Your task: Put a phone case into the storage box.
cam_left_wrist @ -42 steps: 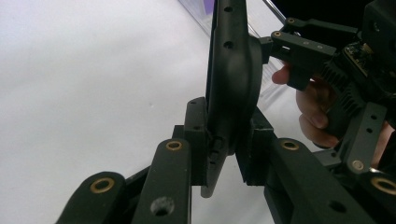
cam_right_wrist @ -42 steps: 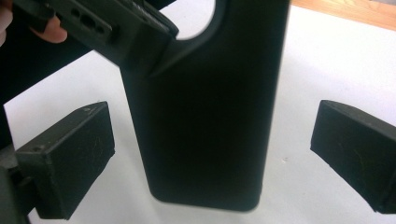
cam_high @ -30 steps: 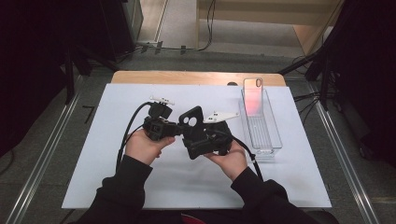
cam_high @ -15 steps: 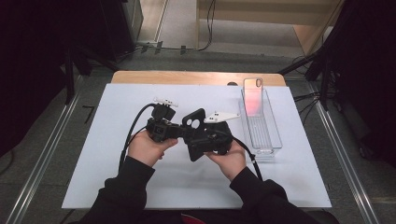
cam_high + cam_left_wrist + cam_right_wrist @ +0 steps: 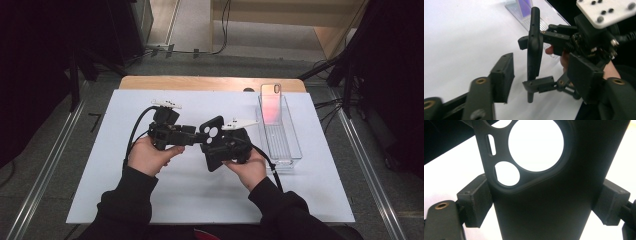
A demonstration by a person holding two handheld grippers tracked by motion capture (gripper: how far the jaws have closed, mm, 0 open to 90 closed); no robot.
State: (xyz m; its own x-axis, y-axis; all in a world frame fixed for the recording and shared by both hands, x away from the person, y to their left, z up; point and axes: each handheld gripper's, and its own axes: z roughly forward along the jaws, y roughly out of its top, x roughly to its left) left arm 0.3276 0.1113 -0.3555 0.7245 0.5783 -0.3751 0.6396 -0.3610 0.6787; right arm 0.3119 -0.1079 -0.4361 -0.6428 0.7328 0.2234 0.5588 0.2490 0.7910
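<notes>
Phone case unmarked, clamped by right hand-held gripper; left hand-held gripper just opened, empty.

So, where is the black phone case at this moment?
In the high view the black phone case is above the table's middle, clamped in the right gripper, left of the clear tray.

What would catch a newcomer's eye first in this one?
A black phone case, held off the white table sheet at mid-table, clamped across its width by the right tongs. The left tongs stand beside it with jaws just opened, not pressing on it. At the right, a phone leans in a clear tray.
</notes>
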